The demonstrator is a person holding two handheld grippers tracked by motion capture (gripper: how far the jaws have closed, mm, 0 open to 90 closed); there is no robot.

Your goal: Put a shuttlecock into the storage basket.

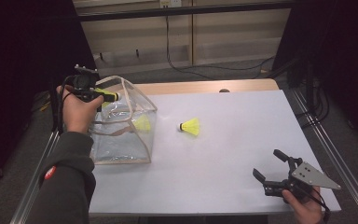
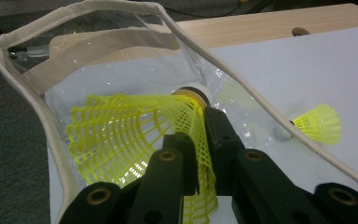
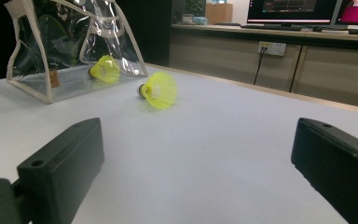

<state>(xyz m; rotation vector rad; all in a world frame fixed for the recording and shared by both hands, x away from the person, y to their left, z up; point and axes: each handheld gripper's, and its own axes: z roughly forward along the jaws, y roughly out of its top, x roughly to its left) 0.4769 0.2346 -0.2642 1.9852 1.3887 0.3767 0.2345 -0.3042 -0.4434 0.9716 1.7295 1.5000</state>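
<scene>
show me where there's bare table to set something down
Free: the white table between the loose yellow plastic shuttlecock and the open right gripper, and its far right corner. Crowded: the left edge, where the clear plastic bag stands with the left gripper above.

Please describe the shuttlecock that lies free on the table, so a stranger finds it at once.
Start at the clear bag on the white table. Just beside it lies a yellow shuttlecock on its side, out in the open. The others are inside the bag or pinched by the left gripper.
</scene>
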